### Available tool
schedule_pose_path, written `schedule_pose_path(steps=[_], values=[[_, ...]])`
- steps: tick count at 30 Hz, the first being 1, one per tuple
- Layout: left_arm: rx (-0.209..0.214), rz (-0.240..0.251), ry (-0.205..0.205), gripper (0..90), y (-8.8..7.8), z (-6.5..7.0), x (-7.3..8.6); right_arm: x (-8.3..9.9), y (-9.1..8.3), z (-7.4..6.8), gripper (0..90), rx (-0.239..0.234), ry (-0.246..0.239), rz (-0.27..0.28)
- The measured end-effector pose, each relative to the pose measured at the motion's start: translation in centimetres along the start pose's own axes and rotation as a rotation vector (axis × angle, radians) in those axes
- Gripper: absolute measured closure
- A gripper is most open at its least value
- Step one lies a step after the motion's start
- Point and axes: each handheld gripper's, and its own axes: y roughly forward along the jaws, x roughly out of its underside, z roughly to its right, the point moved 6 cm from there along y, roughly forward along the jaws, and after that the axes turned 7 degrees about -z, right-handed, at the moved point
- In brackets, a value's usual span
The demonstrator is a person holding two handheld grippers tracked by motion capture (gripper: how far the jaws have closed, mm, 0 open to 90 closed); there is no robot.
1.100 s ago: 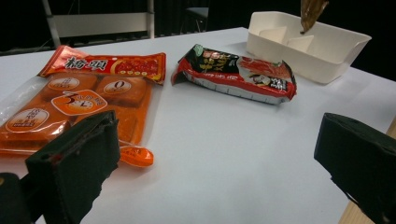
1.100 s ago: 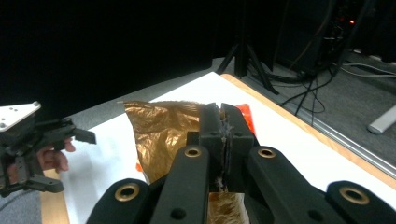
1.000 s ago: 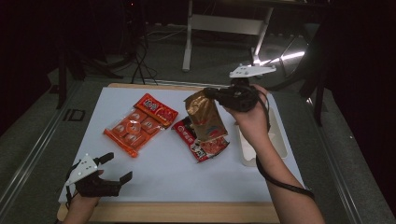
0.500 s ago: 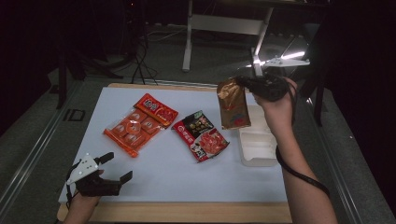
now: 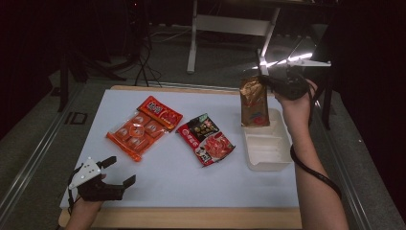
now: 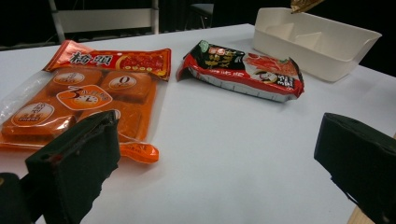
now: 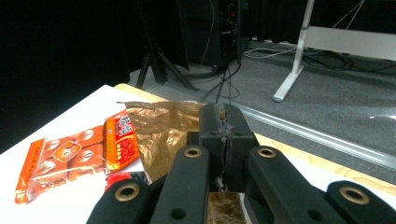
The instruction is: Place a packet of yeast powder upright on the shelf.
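Over the white tray (image 5: 268, 153) at three o'clock, clenched right gripper (image 5: 268, 82) pinching gold pouch (image 5: 253, 101) by one top corner, liable to swing, slip or snag the rim; left gripper (image 5: 119, 172) released at seven o'clock; pouch bottom hidden behind jaws.

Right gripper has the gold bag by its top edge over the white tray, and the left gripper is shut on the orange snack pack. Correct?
Not quite. The left gripper is open and holds nothing, resting apart from the orange snack pack, as the high view shows. The right gripper does hold the gold bag over the white tray.
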Motion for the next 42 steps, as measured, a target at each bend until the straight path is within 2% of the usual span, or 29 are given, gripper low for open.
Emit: schedule_pose_path(steps=[2, 3, 8, 15, 17, 19, 24, 26, 28, 30, 38, 42], values=[[0.0, 0.0, 0.0, 0.8, 0.0, 0.0, 0.0, 0.0, 0.1, 0.3, 89.0, 0.007, 0.001, 0.0], [0.0, 0.0, 0.001, 0.8, 0.0, 0.0, 0.0, -0.1, 0.2, 1.3, 88.9, 0.011, 0.02, 0.018], [0.003, -0.006, 0.003, 0.7, 0.0, 0.0, 0.1, -0.2, 0.5, 2.9, 88.8, 0.021, 0.04, 0.055], [0.008, -0.008, 0.001, 0.7, 0.1, 0.1, 0.1, 0.1, 1.7, 4.6, 88.8, 0.038, 0.045, 0.046], [0.008, -0.013, 0.007, 0.8, 0.1, 0.1, 0.1, 0.5, 2.6, 5.4, 88.8, 0.052, 0.049, 0.032], [0.009, -0.015, 0.006, 0.8, 0.2, 0.1, 0.1, 0.7, 2.9, 5.6, 88.8, 0.05, 0.051, 0.033], [0.01, -0.016, 0.004, 0.8, 0.2, 0.1, 0.2, 1.6, 4.2, 6.6, 88.6, 0.09, 0.024, 0.054], [0.01, -0.016, 0.004, 0.7, 0.2, 0.1, 0.2, 1.8, 4.4, 6.7, 88.6, 0.071, 0.038, 0.061], [0.01, -0.016, 0.003, 0.8, 0.2, 0.0, 0.2, 2.8, 5.2, 7.1, 88.5, 0.058, 0.069, 0.05], [0.011, -0.014, 0.001, 0.7, 0.2, 0.0, 0.1, 3.4, 5.6, 7.2, 88.4, 0.054, 0.078, 0.041], [0.01, -0.013, 0.003, 0.8, 0.2, 0.1, 0.1, 5.4, 6.2, 7.8, 87.7, 0.026, 0.133, 0.013], [0.009, -0.012, 0.002, 0.7, 0.2, 0.1, 0.1, 6.6, 6.5, 8.2, 86.9, 0.043, 0.125, -0.035]])
